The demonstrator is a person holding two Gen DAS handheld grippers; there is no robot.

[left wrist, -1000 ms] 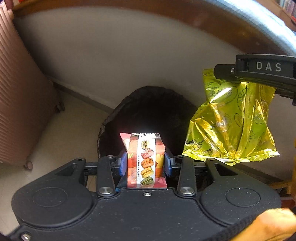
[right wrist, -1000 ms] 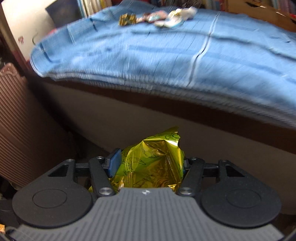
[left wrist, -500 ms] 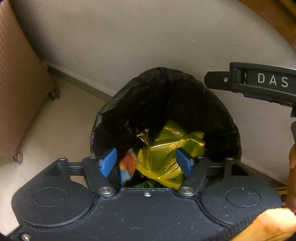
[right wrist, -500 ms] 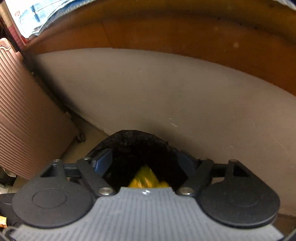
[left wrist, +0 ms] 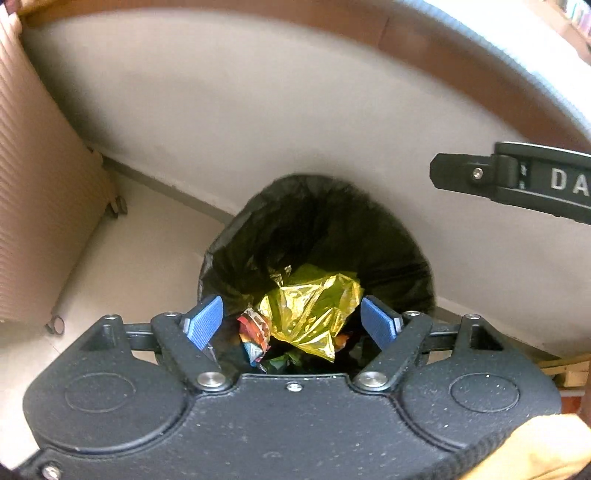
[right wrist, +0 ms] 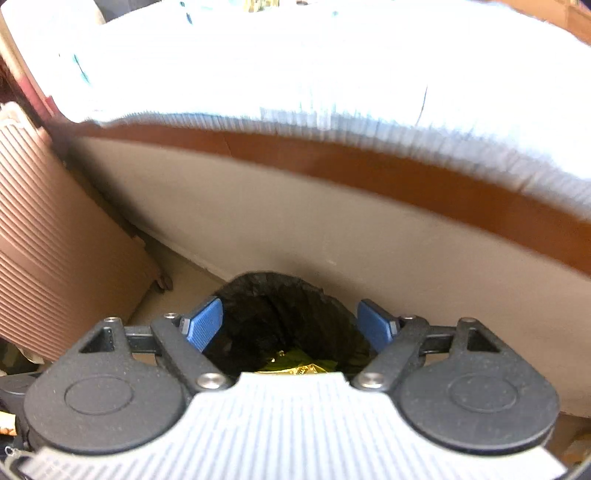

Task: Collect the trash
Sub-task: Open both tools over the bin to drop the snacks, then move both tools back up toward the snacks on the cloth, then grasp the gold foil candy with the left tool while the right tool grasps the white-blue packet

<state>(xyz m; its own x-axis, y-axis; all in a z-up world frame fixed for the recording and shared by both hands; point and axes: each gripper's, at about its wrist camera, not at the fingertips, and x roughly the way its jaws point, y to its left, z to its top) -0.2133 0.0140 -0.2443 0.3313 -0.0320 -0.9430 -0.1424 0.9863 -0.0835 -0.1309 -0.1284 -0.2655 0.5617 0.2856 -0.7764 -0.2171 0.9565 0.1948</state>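
Opening wider, the left hand-held gripper [left wrist: 291, 321] is seen empty above the black-lined bin [left wrist: 317, 236]; the right hand-held gripper [right wrist: 290, 325] is likewise spread and empty. The yellow wrapper [left wrist: 314, 306] is found inside the bin.

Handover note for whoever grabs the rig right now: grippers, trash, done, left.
Left gripper: jaws opening, nothing between them, above the black-lined bin.
Right gripper: open and empty, also aimed into the bin; one of its fingers shows at the right of the left wrist view.
Trash: the yellow foil bag and the red macaron wrapper both lie inside the bin on other litter.
Done: both pieces in the bin.
Left: a few small blurred items at the far edge of the blue bedspread may be more wrappers; too washed out to tell. Check there next.
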